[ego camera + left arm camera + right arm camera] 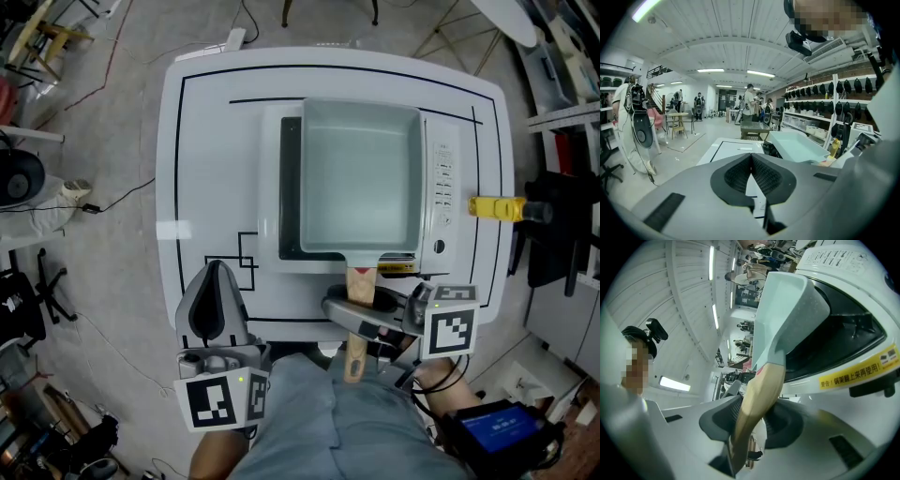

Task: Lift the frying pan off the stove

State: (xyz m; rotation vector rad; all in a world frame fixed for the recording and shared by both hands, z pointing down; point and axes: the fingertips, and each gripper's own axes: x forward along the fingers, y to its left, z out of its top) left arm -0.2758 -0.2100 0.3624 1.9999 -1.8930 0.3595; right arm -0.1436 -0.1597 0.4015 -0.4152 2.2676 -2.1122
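Observation:
A square pale-green frying pan (361,178) sits on the white induction stove (272,187) in the middle of the white table (169,187). Its wooden handle (356,328) points toward me over the table's front edge. My right gripper (349,314) reaches in from the right and is shut on that handle. In the right gripper view the handle (759,390) fills the gap between the right gripper's (757,413) pads, and the pan (783,310) rises ahead over the stove (843,333). My left gripper (216,281) is shut and empty at the table's front left. Seen from the left gripper (751,157), the pan (797,145) lies to its right.
The stove's control panel (442,183) runs along its right side, with a yellow warning label (398,267) on its front. A yellow object (497,206) sticks in at the table's right edge. Cables and a chair base (37,291) lie on the floor at left. People stand far off (750,101).

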